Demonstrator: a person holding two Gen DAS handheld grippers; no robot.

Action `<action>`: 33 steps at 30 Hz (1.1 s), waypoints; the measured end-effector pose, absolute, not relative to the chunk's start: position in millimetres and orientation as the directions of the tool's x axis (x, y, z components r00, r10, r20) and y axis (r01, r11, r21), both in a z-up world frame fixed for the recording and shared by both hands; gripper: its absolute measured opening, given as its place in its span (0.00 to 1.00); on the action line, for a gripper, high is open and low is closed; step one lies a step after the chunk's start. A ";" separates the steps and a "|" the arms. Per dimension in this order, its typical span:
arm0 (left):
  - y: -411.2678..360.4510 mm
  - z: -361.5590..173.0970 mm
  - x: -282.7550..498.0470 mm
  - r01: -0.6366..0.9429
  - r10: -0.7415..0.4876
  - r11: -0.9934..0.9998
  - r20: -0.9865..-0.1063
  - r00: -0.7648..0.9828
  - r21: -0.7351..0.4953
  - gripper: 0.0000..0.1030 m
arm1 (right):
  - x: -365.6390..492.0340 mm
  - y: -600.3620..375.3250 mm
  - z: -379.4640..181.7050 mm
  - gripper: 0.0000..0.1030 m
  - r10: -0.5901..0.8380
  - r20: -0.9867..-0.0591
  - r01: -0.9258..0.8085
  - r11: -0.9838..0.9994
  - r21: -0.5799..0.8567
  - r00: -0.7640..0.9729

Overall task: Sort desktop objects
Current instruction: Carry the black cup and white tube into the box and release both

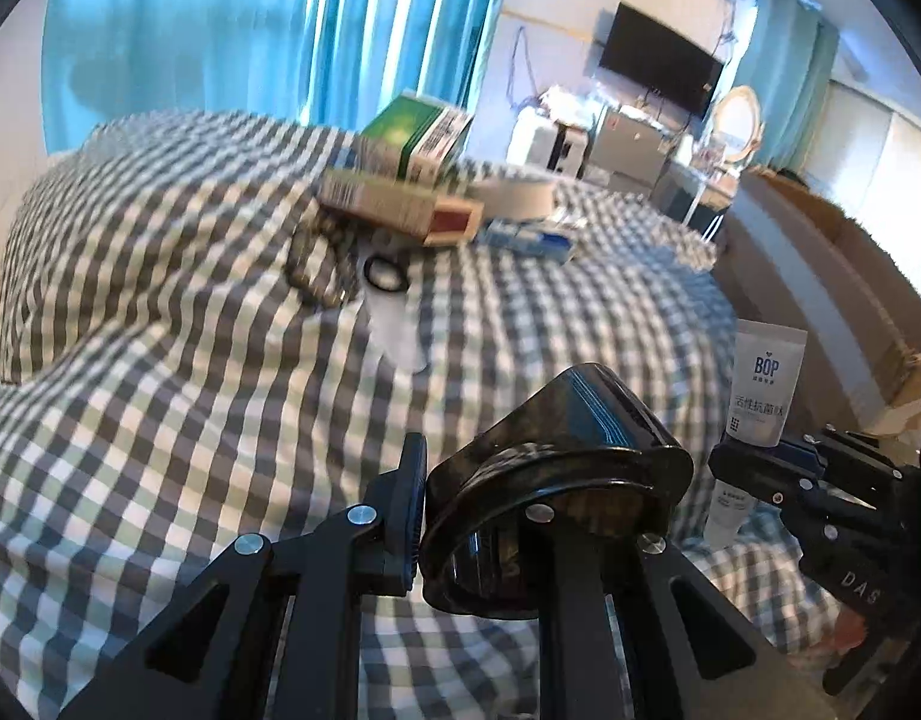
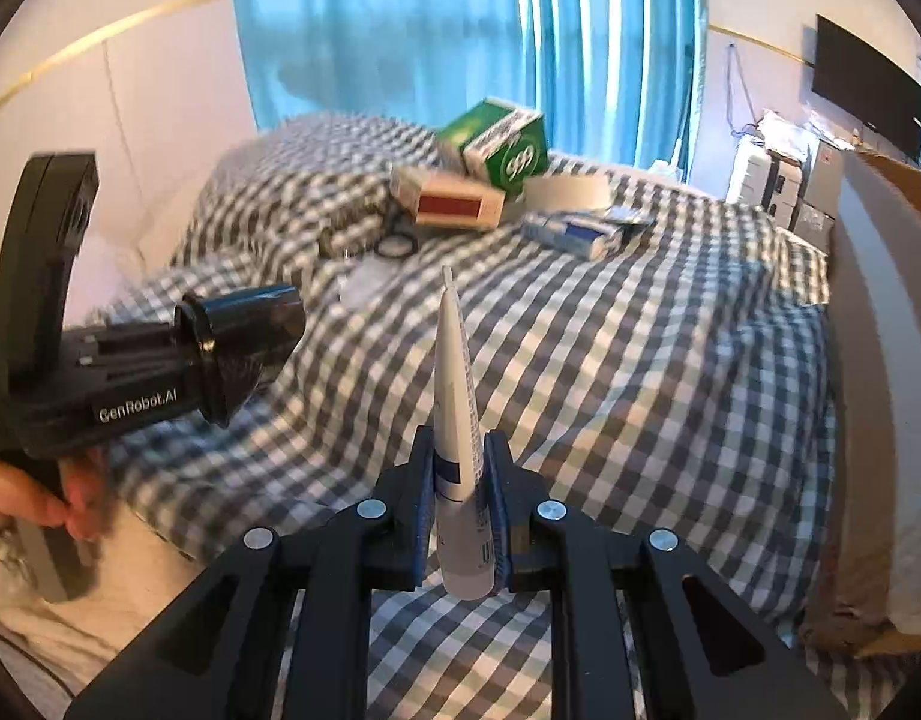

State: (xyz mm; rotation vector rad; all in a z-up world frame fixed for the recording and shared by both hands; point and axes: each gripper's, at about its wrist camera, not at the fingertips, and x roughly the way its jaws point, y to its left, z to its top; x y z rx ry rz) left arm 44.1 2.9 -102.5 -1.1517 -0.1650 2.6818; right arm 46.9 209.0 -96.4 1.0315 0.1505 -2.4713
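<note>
Left wrist view: left tongs [image 1: 481, 531] clamped on a glossy black cup-shaped object [image 1: 556, 480], one finger [image 1: 400, 516] outside its rim at 9 o'clock, the other inside the mouth; object sits at 6 o'clock of frame, above the checked bedspread [image 1: 160, 360]. At 12 o'clock, a pile on the bed: green box [image 1: 418, 135] tilted on top of a flat box with a red end [image 1: 400, 207], white tape roll [image 1: 517, 195] just beside at its 3 o'clock, blue-white pack [image 1: 529, 237] below the tape. Black ring [image 1: 385, 273] lies near the pile at its 6 o'clock, on a clear plastic piece. At 3 o'clock of frame, right tongs [image 1: 754, 468] pinch a white BOP tube [image 1: 763, 384], held upright. TV [image 1: 661, 63] on the far wall at 1 o'clock. Right wrist view: right tongs [image 2: 460, 516] closed on the white tube [image 2: 454, 408], gripped near the cap end, flat crimped end pointing to 12 o'clock. Left tongs [image 2: 220, 348] at 9 o'clock, carrying the black object [image 2: 244, 330] over the bed edge; person's hand [image 2: 40, 498] on the handle at 8 o'clock. Pile at 12 o'clock: green box [image 2: 499, 141], red-end box [image 2: 454, 201], tape roll [image 2: 571, 189], blue pack [image 2: 574, 234], black ring [image 2: 394, 246]. Cardboard box wall [image 2: 868, 360] at 3 o'clock beside the bed.
</note>
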 end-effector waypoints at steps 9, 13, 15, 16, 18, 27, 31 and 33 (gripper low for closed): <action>26.1 -47.9 54.2 -0.211 0.337 -0.938 -0.596 -0.729 -0.274 0.15 | 68.8 242.2 -41.1 0.15 -0.389 -0.602 0.404 -0.907 0.117 -0.698; 56.9 -20.9 50.9 -0.268 0.389 -0.919 -0.557 -0.733 -0.290 0.15 | 72.3 258.5 -2.1 0.15 -0.355 -0.550 0.361 -0.927 0.102 -0.756; 75.0 -6.5 47.6 -0.303 0.423 -0.904 -0.532 -0.733 -0.300 0.15 | 75.5 271.4 20.2 0.15 -0.324 -0.519 0.328 -0.941 0.088 -0.791; 85.6 1.4 45.9 -0.323 0.435 -0.899 -0.520 -0.735 -0.296 0.15 | 76.1 278.2 30.4 0.15 -0.303 -0.509 0.308 -0.948 0.077 -0.806; 113.3 20.3 41.4 -0.376 0.466 -0.885 -0.481 -0.743 -0.275 0.15 | 75.3 291.8 51.9 0.15 -0.256 -0.490 0.268 -0.962 0.047 -0.833; 238.9 60.8 18.0 -0.531 0.585 -0.808 -0.450 -0.675 -0.255 0.15 | 67.2 383.2 101.7 0.15 -0.002 -0.474 0.053 -0.994 -0.094 -0.880; 291.2 51.2 8.2 -0.574 0.596 -0.790 -0.491 -0.636 -0.215 0.15 | 55.4 426.0 92.6 0.15 0.077 -0.509 -0.019 -0.993 -0.119 -0.857; 309.5 40.2 2.0 -0.581 0.597 -0.785 -0.515 -0.615 -0.215 0.15 | 50.4 446.3 85.7 0.15 0.094 -0.529 -0.045 -0.993 -0.106 -0.843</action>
